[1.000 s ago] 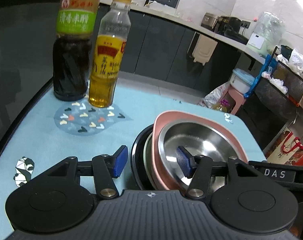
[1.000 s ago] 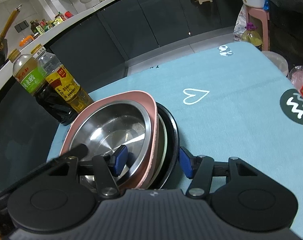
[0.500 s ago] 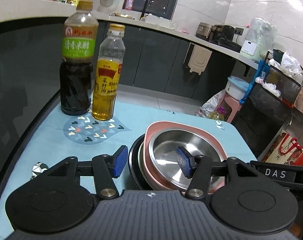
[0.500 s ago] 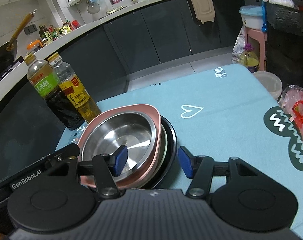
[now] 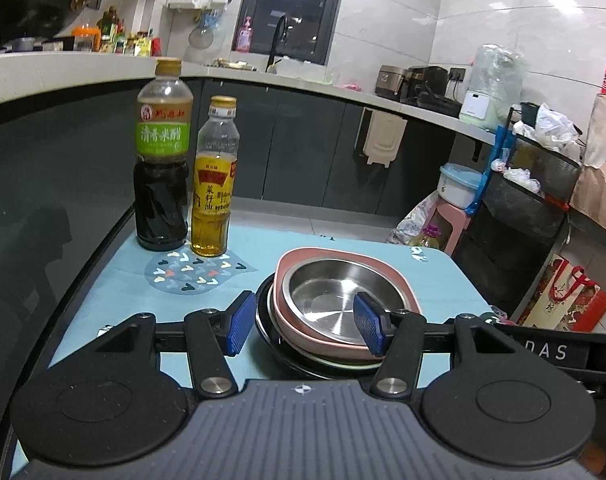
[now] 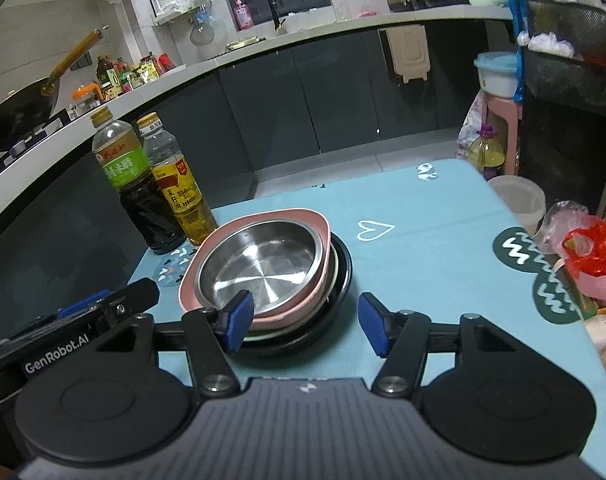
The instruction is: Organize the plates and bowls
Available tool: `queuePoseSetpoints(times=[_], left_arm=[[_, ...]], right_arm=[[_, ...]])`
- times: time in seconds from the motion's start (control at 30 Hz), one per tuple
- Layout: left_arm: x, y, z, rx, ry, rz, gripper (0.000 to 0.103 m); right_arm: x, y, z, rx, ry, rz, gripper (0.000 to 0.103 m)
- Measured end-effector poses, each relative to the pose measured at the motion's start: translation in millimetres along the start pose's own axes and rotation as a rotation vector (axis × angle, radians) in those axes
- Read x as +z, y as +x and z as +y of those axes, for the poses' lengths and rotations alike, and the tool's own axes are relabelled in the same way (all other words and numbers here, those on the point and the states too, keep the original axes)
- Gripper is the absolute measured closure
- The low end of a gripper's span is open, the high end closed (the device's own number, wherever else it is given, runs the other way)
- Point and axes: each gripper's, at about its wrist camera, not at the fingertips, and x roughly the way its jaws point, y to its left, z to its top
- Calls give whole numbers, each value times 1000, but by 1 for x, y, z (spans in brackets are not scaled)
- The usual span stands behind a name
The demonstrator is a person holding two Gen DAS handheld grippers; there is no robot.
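A stack of dishes stands on the light blue tablecloth (image 5: pixel 115 292): a steel bowl (image 5: pixel 335 292) in a pink squarish bowl (image 5: pixel 387 276), on a pale plate and a black plate (image 5: pixel 267 328). The stack also shows in the right wrist view, with the steel bowl (image 6: pixel 263 264), the pink bowl (image 6: pixel 299 216) and the black plate (image 6: pixel 343 268). My left gripper (image 5: pixel 303 328) is open and empty, above the stack's near left edge. My right gripper (image 6: pixel 307 328) is open and empty, above the stack's near right edge. The left gripper body (image 6: pixel 87 332) shows at the lower left of the right wrist view.
A dark vinegar bottle (image 5: pixel 161 160) and a yellow oil bottle (image 5: pixel 213 184) stand behind the stack on the left. A plastic bag with red inside (image 6: pixel 587 256) lies at the table's right edge. Beyond the table stand a kitchen counter (image 5: pixel 343 92) and a pink stool (image 6: pixel 499 132).
Both grippers have pulled back and risen from the stack, so the dishes look smaller and farther. Both stay open. The stack has not moved.
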Motion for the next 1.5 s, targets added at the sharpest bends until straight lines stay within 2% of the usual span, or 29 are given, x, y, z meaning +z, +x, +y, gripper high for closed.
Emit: queuePoseSetpoints(times=[0.4, 0.63, 0.73, 0.87, 1.13, 1.5], left_arm=[[-17, -42, -10, 39, 40, -36, 51], [-34, -62, -10, 69, 49, -43, 51], [-41, -68, -12, 95, 67, -42, 51], [-48, -77, -14, 94, 85, -50, 51], [-57, -94, -19, 121, 92, -42, 51], [-64, -105, -24, 110, 95, -23, 51]], right_arm=[[-25, -35, 14, -55, -51, -68, 53], [-47, -46, 15, -71, -45, -47, 53], [-56, -52, 19, -95, -72, -46, 53], [-65, -61, 24, -111, -106, -58, 53], [-74, -75, 27, -107, -108, -71, 53], [-80, -83, 28, -114, -97, -75, 53]])
